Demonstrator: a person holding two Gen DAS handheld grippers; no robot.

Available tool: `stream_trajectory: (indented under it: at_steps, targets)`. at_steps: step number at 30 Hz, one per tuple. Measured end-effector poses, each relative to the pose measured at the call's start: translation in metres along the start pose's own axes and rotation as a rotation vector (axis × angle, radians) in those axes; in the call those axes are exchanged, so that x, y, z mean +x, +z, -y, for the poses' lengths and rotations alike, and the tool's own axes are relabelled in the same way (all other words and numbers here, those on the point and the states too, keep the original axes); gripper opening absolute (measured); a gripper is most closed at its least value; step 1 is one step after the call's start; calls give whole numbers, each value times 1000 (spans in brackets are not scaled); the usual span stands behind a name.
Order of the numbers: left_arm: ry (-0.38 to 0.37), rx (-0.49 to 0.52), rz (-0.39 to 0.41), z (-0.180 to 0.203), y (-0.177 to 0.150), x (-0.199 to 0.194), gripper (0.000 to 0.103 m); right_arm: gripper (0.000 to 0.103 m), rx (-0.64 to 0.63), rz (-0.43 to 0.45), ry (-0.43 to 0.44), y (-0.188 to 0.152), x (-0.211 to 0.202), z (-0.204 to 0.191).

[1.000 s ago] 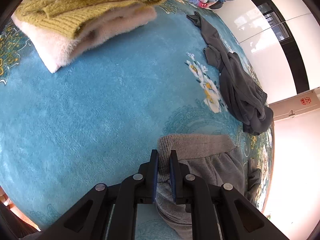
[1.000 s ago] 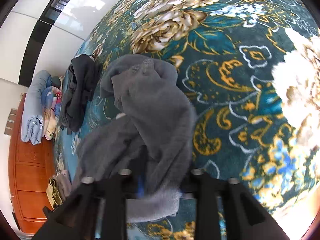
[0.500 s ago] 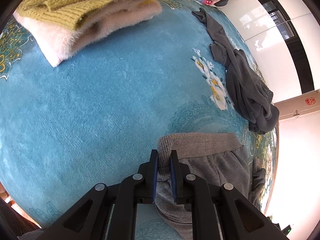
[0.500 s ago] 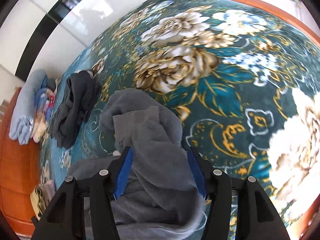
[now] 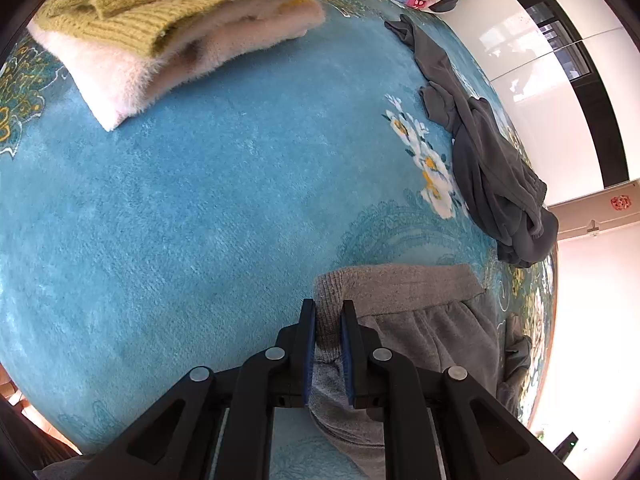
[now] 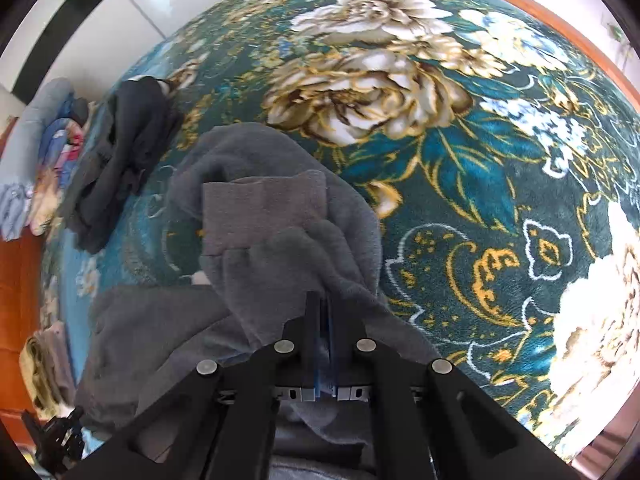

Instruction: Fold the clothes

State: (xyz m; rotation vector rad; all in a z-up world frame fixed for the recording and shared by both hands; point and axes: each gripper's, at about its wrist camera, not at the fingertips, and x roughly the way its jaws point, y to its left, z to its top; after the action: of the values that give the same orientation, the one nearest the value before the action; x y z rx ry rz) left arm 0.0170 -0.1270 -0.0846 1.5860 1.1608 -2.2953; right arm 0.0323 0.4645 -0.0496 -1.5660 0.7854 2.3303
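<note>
My left gripper (image 5: 328, 312) is clamped on the waistband of the grey sweatpants (image 5: 416, 320) lying on the blue blanket (image 5: 200, 220); my right gripper (image 6: 323, 304) pinches a bunched leg; yellow sweater (image 5: 140, 4) sits folded; the dark garment (image 5: 492, 176) lies crumpled, unfolded.

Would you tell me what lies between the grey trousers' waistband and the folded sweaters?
Only bare blue blanket lies between the grey trousers and the folded sweaters, as the left wrist view shows.
</note>
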Motion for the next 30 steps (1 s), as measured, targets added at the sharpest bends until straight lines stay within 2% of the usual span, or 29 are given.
stream_trajectory:
  at_steps: [2, 4, 9, 11, 13, 16, 17, 18, 21, 23, 24, 25, 30]
  targets:
    - [-1, -3, 2, -1, 0, 0, 13, 3, -20, 19, 28, 1, -12, 1]
    - [-4, -2, 8, -1, 0, -2, 13, 2, -6, 85, 44, 6, -34, 7]
    - [-5, 1, 19, -1, 0, -3, 13, 1, 75, 306, 22, 13, -100, 37]
    - [-6, -5, 15, -2, 1, -2, 13, 0, 148, 418, -18, 10, -129, 59]
    - [-6, -8, 11, -2, 1, -1, 13, 0, 216, 475, -118, -4, -146, 84]
    - [-3, -8, 4, -2, 1, 1, 13, 0, 294, 328, -136, -20, -120, 122]
    - [-2, -7, 4, -2, 1, 0, 13, 0, 312, 310, -135, -25, -115, 129]
    - [-2, -6, 3, -1, 1, 0, 13, 3, 339, 296, -114, -32, -109, 136]
    - [-6, -10, 2, -2, 1, -1, 13, 3, 421, 267, 5, -46, -93, 150]
    - [-8, -15, 1, -3, 1, -1, 13, 13, 457, 218, 58, -48, -76, 153]
    - [-7, -16, 0, -3, 1, -1, 13, 33, 469, 208, 65, -52, -69, 153]
    - [-5, -18, -1, -3, 1, -1, 13, 47, 481, 199, 72, -55, -63, 154]
    - [2, -23, -6, -4, 1, 1, 13, 48, 566, 171, 52, -56, -35, 170]
